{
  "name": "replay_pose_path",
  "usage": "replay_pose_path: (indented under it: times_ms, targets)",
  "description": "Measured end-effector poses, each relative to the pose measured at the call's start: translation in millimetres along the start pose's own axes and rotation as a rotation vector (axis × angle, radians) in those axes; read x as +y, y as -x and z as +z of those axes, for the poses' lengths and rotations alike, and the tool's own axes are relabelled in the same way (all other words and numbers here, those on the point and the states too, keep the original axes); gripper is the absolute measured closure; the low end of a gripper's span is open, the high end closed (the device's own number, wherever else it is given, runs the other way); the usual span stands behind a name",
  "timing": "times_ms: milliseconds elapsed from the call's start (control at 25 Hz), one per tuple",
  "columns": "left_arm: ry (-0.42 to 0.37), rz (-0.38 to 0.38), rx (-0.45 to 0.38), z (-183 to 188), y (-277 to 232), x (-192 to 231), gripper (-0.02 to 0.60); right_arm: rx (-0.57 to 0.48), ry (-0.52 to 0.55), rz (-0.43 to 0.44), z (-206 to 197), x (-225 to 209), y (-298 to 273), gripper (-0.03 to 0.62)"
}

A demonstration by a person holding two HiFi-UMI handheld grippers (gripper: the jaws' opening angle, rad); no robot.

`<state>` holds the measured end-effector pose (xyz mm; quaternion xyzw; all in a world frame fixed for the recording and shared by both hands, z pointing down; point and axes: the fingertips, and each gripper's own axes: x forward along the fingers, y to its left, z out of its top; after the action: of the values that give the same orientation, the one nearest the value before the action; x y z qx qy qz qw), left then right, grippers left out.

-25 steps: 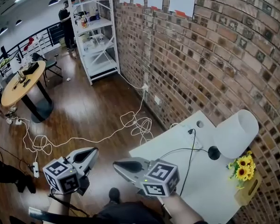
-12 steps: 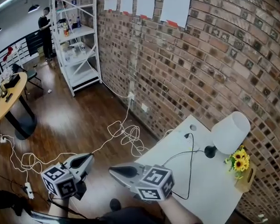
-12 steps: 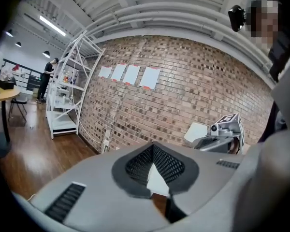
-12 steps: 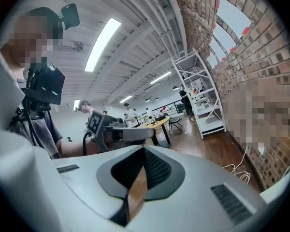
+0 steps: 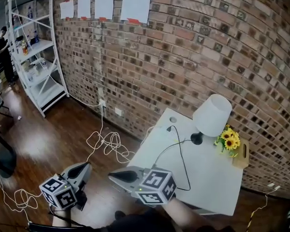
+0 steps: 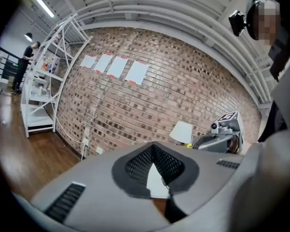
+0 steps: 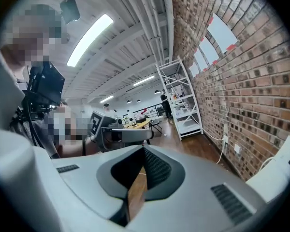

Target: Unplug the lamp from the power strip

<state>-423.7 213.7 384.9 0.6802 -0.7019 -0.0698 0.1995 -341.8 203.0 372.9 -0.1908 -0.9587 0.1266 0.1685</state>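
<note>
A lamp with a white shade (image 5: 212,114) and a black base (image 5: 197,138) stands on the white table (image 5: 217,182) by the brick wall. Its black cord (image 5: 182,164) loops over the tabletop to a black plug (image 5: 169,128) at the table's far left corner; the strip it sits in is hard to make out. My left gripper (image 5: 84,166) is shut and hangs over the wood floor, left of the table. My right gripper (image 5: 112,176) is shut and empty too, just off the table's near left corner. The left gripper view catches the lamp (image 6: 182,131) far ahead.
Sunflowers (image 5: 228,139) in a wooden holder (image 5: 241,154) stand beside the lamp. Tangled white cables (image 5: 106,142) lie on the floor below a wall outlet (image 5: 102,102). A white metal shelf (image 5: 35,57) stands at the far left with a person (image 5: 5,45) next to it.
The view has swung right toward the brick wall, so the table and lamp sit more centrally. Both grippers have swung round with it and stayed shut.
</note>
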Motion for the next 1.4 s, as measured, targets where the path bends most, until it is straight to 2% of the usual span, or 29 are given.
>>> replay_pose_path:
  times_ms: [320, 440, 640, 840, 1000, 1160, 1400]
  targets:
    - [-0.068, -0.123, 0.078, 2.5, -60.3, -28.9, 0.558, -0.059, -0.043, -0.129, 4.5, -36.8, 43.3, 0.594]
    - [-0.08, -0.153, 0.069, 11.3, -88.1, -41.2, 0.558, -0.083, -0.051, -0.154, 8.8, -59.0, 62.2, 0.594]
    - [-0.15, -0.13, 0.131, 9.8, -125.9, -45.8, 0.558, -0.128, -0.074, -0.162, 10.5, -98.7, 86.4, 0.594]
    - [-0.209, -0.114, 0.173, 13.5, -171.7, -55.3, 0.558, -0.154, -0.047, -0.207, 13.9, -142.8, 119.8, 0.594]
    - [-0.291, -0.144, 0.222, -1.4, -210.7, -64.5, 0.558, -0.18, -0.063, -0.252, 12.1, -176.0, 152.5, 0.594]
    - [-0.266, -0.169, 0.26, -5.3, -245.6, -92.6, 0.558, -0.182, -0.071, -0.294, 3.5, -199.5, 183.3, 0.594]
    - [-0.319, -0.236, 0.305, -14.9, -288.9, -123.1, 0.558, -0.188, -0.096, -0.373, -13.6, -224.4, 224.2, 0.594]
